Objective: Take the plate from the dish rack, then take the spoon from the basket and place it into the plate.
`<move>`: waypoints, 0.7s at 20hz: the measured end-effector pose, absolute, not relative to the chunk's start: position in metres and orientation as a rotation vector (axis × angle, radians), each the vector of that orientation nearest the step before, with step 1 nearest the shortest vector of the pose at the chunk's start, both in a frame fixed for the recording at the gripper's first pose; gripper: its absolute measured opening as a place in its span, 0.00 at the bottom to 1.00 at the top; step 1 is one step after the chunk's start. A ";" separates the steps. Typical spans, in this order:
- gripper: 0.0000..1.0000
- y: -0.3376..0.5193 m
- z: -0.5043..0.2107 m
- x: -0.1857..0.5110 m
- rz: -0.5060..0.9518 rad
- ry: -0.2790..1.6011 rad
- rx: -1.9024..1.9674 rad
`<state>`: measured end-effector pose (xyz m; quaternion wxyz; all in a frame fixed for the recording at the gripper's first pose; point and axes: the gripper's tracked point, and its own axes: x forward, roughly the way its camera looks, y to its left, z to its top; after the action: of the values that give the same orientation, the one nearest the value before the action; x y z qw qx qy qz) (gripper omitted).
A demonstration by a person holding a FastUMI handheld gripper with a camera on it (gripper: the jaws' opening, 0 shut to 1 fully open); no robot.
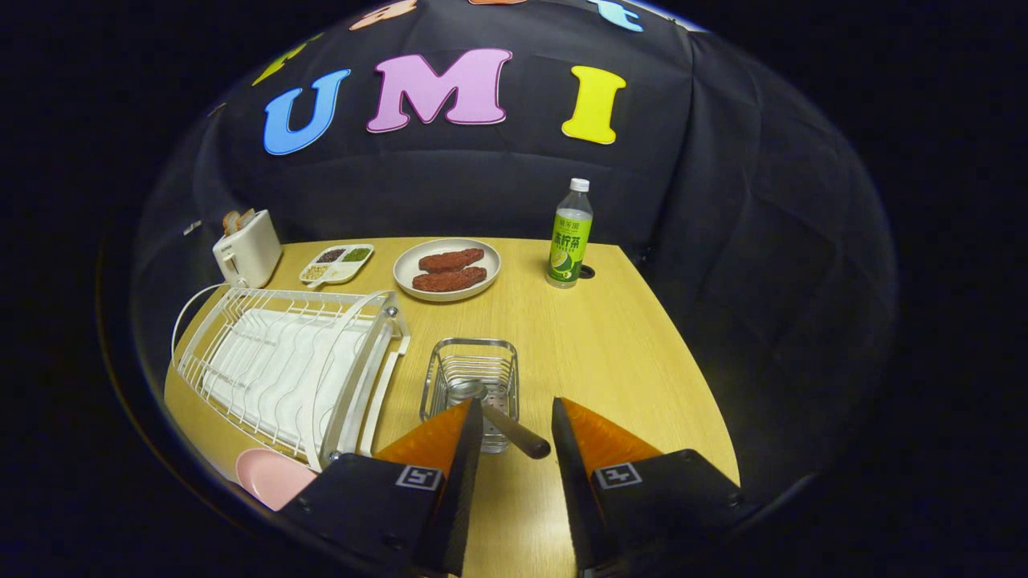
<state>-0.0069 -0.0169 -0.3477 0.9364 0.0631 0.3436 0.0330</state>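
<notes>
Steel-bowled spoon with a dark wooden handle leans out of the wire mesh basket, its handle slanting toward the gripper. Fingers stand open, the handle's end between them, untouched. Pink plastic plate lies beside the white wire dish rack.

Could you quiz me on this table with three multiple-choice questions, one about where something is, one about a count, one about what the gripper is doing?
1. The spoon lies:
A in the wire basket
B on the toaster
C beside the bottle

2. Brown patties on the round plate:
A one
B two
C four

3. The gripper is:
A shut on the bottle
B shut on the pink plate
C open

Answers:
1 A, its bowl is in the basket and the handle sticks out between the fingers.
2 B, two lie side by side.
3 C, the fingers stand apart around the handle.
</notes>
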 end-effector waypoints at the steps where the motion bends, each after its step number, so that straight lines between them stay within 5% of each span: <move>1: 0.45 -0.012 -0.348 -0.005 0.084 0.698 0.130; 3: 0.37 -0.001 -0.351 -0.003 0.119 0.698 0.131; 7: 0.35 0.011 -0.361 -0.005 0.148 0.705 0.124; 9: 0.20 0.014 -0.361 -0.004 0.133 0.701 0.145; 14: 0.14 0.014 -0.344 0.003 0.118 0.687 0.209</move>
<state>0.0034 0.0142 -0.3441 0.9344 0.1024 0.3362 0.0578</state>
